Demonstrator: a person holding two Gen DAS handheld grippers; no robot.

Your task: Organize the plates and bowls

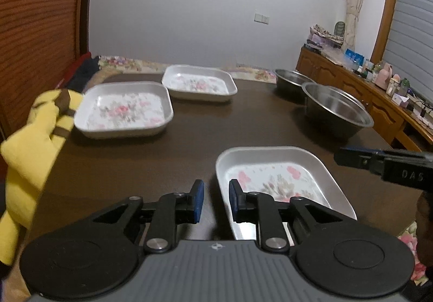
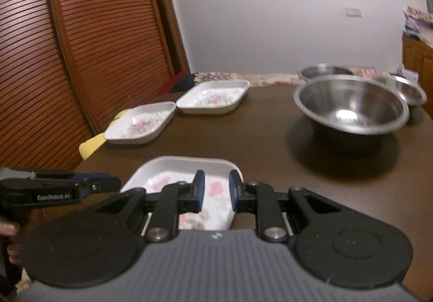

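Observation:
Three white square plates with a pink flower print lie on the dark brown table (image 1: pixel 151 166). The near plate (image 1: pixel 281 180) (image 2: pixel 184 166) sits right in front of both grippers. My left gripper (image 1: pixel 216 184) is open by a small gap, and the plate's left rim runs between its blue pads without being pressed. It shows from the side, left gripper (image 2: pixel 116 184). My right gripper (image 2: pixel 216 174) hovers over the plate's right edge with a narrow gap and nothing clamped; seen side-on, right gripper (image 1: pixel 337 158). Two more plates (image 1: pixel 124 109) (image 1: pixel 200 82) lie at the far left.
Steel bowls stand at the far right, the large bowl (image 2: pixel 351 107) (image 1: pixel 335 109) nearest and smaller bowls (image 2: pixel 324 71) (image 2: pixel 406 88) behind. A yellow cloth (image 1: pixel 32 139) hangs off the left table edge by a slatted wooden door (image 2: pixel 81 58). A cluttered sideboard (image 1: pixel 351 85) lines the right wall.

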